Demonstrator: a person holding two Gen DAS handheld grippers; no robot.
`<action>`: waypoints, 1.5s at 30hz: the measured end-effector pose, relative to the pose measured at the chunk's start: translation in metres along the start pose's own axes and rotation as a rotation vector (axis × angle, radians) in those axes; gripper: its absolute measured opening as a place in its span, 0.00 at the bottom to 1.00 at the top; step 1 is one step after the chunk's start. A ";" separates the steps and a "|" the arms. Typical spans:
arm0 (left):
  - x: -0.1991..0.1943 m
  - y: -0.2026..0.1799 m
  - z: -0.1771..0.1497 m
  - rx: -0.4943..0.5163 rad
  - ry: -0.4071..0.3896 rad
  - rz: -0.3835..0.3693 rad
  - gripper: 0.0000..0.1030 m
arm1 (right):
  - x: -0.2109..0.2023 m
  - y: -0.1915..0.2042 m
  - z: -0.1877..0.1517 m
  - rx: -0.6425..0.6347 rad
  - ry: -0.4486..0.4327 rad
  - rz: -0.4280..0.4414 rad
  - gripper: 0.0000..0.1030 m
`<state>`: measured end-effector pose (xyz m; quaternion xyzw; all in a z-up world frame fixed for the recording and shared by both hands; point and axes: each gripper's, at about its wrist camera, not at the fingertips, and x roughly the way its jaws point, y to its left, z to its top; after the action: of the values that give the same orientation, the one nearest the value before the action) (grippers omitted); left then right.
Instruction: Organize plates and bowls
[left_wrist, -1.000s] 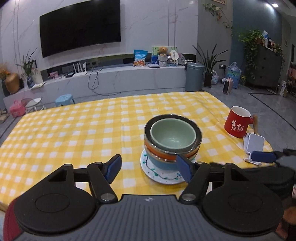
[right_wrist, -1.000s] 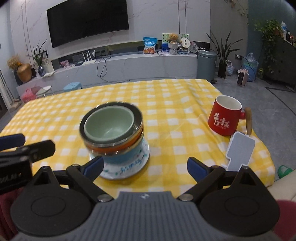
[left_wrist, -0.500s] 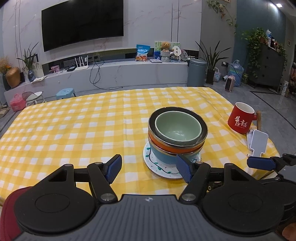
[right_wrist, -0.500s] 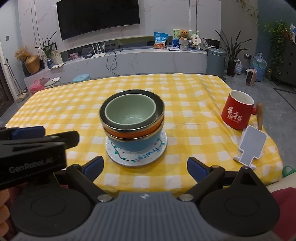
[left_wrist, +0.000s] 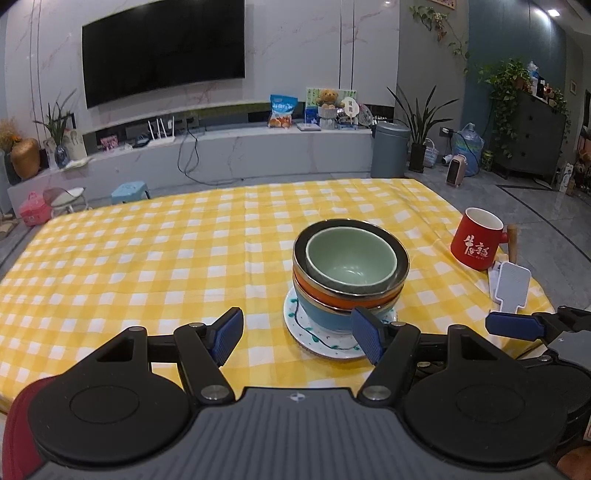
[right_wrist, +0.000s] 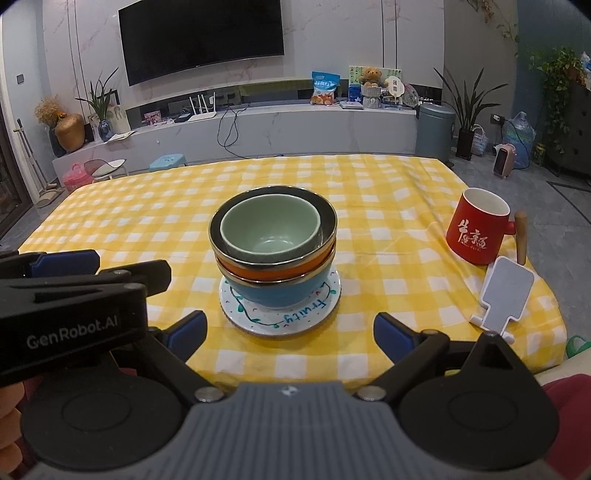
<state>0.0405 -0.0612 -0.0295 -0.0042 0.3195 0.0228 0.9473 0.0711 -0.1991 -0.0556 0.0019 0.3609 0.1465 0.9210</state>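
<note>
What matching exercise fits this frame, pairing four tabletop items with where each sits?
Items:
1. green bowl
2. blue bowl
3. white plate
4. red mug

Places:
A. directly on the checked cloth, under the bowl stack
B. topmost, nested inside the stack
C. near the table's right edge, apart from the stack
D. lowest bowl, resting on the plate

Pairs: 1-B, 2-D, 3-A, 4-C
</note>
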 end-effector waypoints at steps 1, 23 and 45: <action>0.000 0.001 0.000 -0.003 0.003 -0.003 0.76 | 0.000 0.001 0.000 -0.001 -0.001 -0.001 0.92; 0.001 0.001 0.000 0.013 0.007 0.009 0.76 | 0.001 0.002 -0.002 -0.007 0.005 -0.015 0.92; 0.004 0.003 -0.001 0.017 0.017 0.021 0.77 | 0.004 0.003 -0.004 -0.002 0.014 -0.012 0.92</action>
<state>0.0425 -0.0579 -0.0328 0.0072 0.3276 0.0301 0.9443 0.0703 -0.1956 -0.0614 -0.0024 0.3670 0.1413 0.9194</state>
